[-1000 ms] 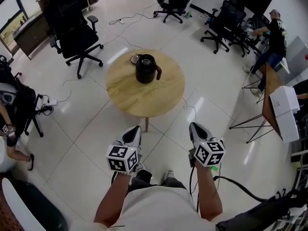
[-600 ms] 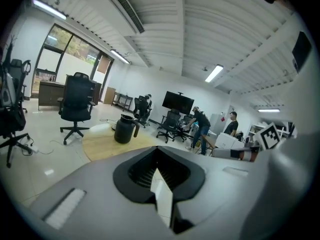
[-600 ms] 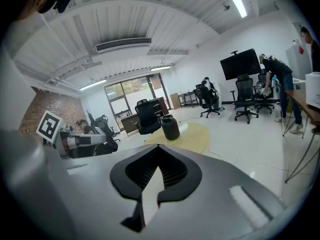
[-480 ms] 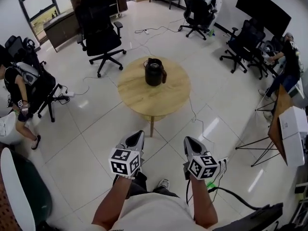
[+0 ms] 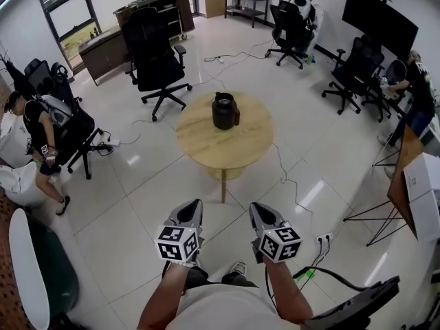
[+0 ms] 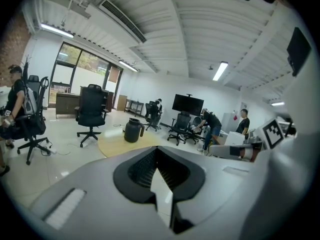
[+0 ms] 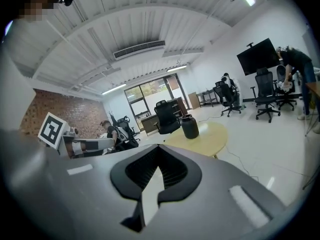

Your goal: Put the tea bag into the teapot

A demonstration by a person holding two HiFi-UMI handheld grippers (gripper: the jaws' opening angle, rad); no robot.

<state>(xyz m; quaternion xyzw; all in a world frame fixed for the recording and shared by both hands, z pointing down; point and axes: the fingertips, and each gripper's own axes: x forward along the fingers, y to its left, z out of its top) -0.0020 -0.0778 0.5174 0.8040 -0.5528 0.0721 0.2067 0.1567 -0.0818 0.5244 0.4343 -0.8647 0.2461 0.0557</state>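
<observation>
Compared with a second ago, the round light-wood table [image 5: 206, 143] sits farther from me. The black teapot [image 5: 224, 111] stands upright just past its centre; I can't make out the tea bag. My left gripper [image 5: 192, 205] and right gripper [image 5: 256, 207] hang low, side by side, aimed tableward, both pairs of jaws pressed together, empty.

the teapot [image 5: 225, 111] is too small to show its lid or inside; the right edge cuts off a box [image 5: 422, 192].
</observation>
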